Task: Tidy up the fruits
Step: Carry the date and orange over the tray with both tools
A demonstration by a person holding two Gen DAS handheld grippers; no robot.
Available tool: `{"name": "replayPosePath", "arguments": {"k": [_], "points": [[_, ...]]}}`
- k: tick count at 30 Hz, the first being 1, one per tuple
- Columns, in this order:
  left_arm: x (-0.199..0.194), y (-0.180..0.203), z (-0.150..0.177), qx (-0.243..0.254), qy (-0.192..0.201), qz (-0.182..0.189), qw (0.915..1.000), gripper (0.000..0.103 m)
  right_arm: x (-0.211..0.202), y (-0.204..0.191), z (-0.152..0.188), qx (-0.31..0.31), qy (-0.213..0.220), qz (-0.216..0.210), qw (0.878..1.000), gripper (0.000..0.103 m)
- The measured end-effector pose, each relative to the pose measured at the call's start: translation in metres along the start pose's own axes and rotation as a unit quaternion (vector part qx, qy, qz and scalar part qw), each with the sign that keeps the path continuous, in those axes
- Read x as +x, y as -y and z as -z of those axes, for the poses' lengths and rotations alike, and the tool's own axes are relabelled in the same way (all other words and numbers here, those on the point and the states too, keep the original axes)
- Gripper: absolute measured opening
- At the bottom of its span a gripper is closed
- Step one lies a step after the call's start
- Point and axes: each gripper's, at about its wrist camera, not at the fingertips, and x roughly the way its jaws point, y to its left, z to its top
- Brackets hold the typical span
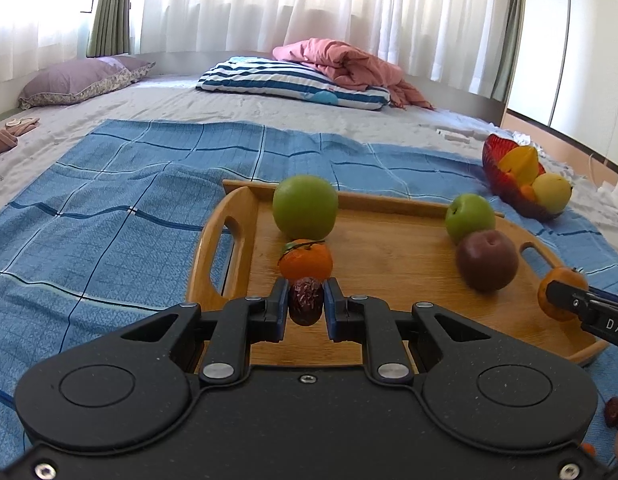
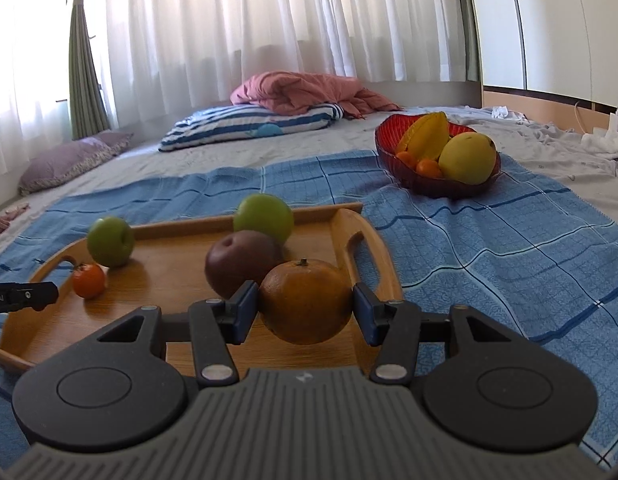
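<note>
My left gripper is shut on a dark red date just above the wooden tray, right behind a small orange tangerine and a big green apple. My right gripper is shut on a large orange over the tray's right end; it also shows in the left wrist view. A second green apple and a dark purple plum lie on the tray. A red bowl holds a starfruit, a yellow mango and small oranges.
The tray sits on a blue checked cloth spread over a bed. A striped pillow, a pink blanket and a purple pillow lie at the far end. Another date lies at the right edge of the left wrist view.
</note>
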Motion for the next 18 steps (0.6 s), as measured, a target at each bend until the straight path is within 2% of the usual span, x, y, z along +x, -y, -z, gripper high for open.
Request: {"name": "replayPosePath", "arguments": {"k": [6, 18], "points": [[0.012, -0.002, 0.004, 0.001, -0.011, -0.005, 0.9999, 0.018, 0.012, 0.001, 0.002, -0.001, -0.022, 0.001, 1.0, 0.055], [0.026, -0.004, 0.007, 0.004, -0.027, -0.028, 0.9993, 0.018, 0.017, 0.0, 0.002, -0.008, -0.017, 0.004, 1.0, 0.056]]}}
